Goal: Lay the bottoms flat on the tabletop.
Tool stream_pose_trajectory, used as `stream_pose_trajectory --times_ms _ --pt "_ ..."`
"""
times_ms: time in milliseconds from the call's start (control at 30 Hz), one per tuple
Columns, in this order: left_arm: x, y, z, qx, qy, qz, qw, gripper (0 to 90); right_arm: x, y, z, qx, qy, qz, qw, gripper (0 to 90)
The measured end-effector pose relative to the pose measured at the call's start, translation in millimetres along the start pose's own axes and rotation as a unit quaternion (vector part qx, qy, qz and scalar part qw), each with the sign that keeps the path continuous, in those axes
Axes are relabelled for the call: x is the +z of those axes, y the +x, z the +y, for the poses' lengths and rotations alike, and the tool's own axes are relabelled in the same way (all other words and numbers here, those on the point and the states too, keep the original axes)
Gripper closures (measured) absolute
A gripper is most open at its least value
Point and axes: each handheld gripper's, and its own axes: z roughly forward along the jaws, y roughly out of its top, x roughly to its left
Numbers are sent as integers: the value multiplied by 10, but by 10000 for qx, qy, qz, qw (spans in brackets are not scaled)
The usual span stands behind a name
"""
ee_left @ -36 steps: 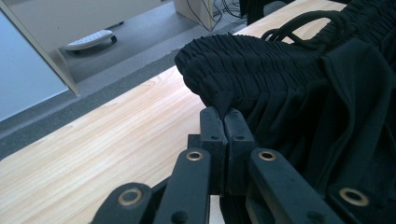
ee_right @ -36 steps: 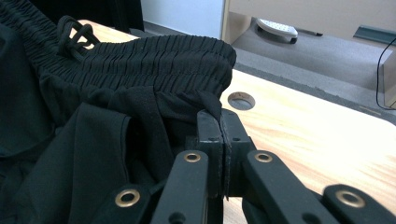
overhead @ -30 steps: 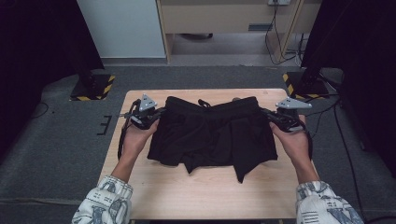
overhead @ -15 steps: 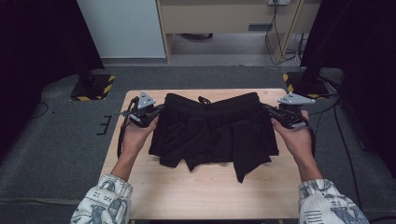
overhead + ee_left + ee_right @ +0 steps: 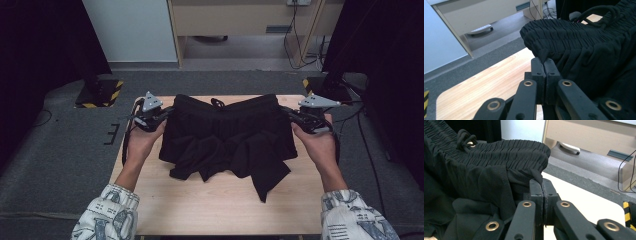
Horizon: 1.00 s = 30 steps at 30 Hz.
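Note:
Black shorts (image 5: 227,140) with an elastic waistband and drawstring hang stretched between my two grippers above the wooden table (image 5: 220,205). At the waistband's left corner my left gripper (image 5: 167,114) is shut on the fabric; in the left gripper view the jaws (image 5: 544,65) pinch the black cloth (image 5: 584,45). On the waistband's right corner my right gripper (image 5: 292,116) is shut as well, its jaws (image 5: 542,185) clamped on a fold of the shorts (image 5: 486,165). The leg ends trail crumpled on the table.
The table sits on grey carpet. A white cabinet (image 5: 132,30) and a beige desk (image 5: 250,17) with cables stand behind it. Yellow-and-black striped bases (image 5: 102,92) flank the table's far corners. Bare wood lies in front of the shorts.
Both grippers have lifted the waistband a little and drawn it wider, so the shorts hang more spread out. The right hand rose slightly.

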Motion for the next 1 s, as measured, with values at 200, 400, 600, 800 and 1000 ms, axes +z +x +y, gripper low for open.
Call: stream_pose_trajectory --times_ms 200,400,600,800,1000 --pt "-17 13 54 17 -21 15 10000 876 -27 -7 55 -13 -30 -8 10000 891" --pt "-19 47 125 -37 -70 8 10000 876 -71 -10 150 -78 -60 -52 9999 891" --pt "-32 89 217 -105 -120 -26 9999 876 -91 -24 215 -100 -59 -51 9999 891" --pt "-74 104 369 -65 -192 16 9998 876 -139 -45 353 -165 -113 -81 9998 891" --pt "-134 135 507 -13 -258 74 9996 876 -197 -66 531 -187 -211 -126 9995 890"
